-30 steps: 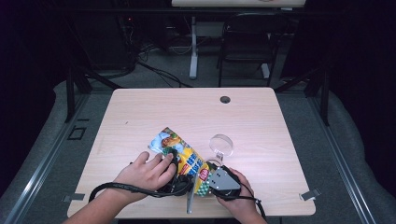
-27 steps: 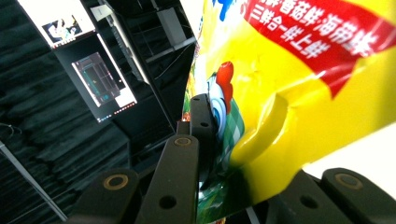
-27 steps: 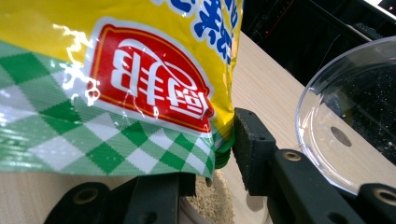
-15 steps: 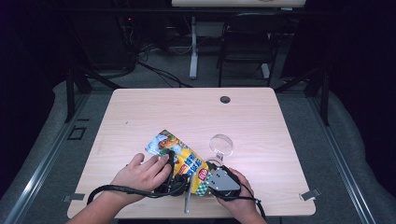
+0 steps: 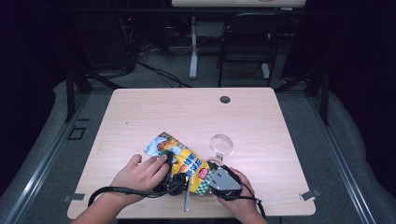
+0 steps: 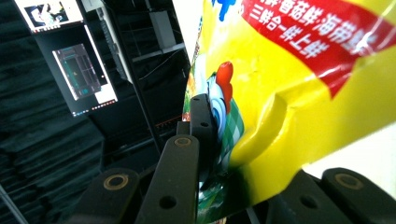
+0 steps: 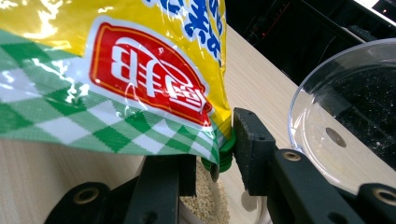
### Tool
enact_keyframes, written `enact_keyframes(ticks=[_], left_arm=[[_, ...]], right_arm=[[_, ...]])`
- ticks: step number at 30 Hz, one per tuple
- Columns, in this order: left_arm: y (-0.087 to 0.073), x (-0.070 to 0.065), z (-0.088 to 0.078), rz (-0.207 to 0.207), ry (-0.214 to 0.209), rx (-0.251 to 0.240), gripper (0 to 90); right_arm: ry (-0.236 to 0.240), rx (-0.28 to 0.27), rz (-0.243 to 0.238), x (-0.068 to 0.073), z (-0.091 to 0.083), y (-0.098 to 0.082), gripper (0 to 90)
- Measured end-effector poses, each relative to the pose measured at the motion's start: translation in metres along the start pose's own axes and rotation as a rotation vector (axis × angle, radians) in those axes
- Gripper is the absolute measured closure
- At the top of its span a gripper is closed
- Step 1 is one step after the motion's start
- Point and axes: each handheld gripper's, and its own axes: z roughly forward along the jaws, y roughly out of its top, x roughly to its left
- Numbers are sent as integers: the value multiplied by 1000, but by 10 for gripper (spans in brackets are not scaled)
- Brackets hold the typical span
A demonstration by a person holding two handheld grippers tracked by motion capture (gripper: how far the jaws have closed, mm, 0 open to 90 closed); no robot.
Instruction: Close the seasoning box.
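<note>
We pinch the snack bag (image 5: 180, 161) with both the left gripper (image 5: 169, 179) and the right gripper (image 5: 215, 179); a hard pull could spill its contents.

Both grippers are held low and close together. The left gripper (image 5: 173, 179) is clamped shut. The right gripper (image 5: 212, 179) is held partly closed.

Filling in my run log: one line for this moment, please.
left hand-held gripper: shut on snack bag | right hand-held gripper: gripping bag corner | clear dish: beside
</note>
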Motion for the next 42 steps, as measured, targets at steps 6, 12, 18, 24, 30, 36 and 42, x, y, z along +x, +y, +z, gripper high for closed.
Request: enact_keyframes(ticks=[6,12,18,24,30,36,42], left_arm=[[-1,-1,0,-21,-17,-7,870],[-3,-2,0,-38,-29,-14,870],[-5,-4,2,-71,-48,-22,870],[-6,-5,3,-94,-57,-32,870],[-8,-9,4,-132,-77,-44,870],[-10,-12,6,-155,-89,-59,870],[-14,-18,10,-216,-108,-90,870]], right_arm=[[4,-6,1,0,-1,0,713],[5,-14,1,-1,-2,-1,713],[7,-14,-2,-1,-2,-1,713],[3,-20,0,-1,-2,-1,712],[4,-18,-2,0,-2,-1,709],[3,-21,0,0,-2,-1,708],[3,-20,0,0,-2,-1,707]])
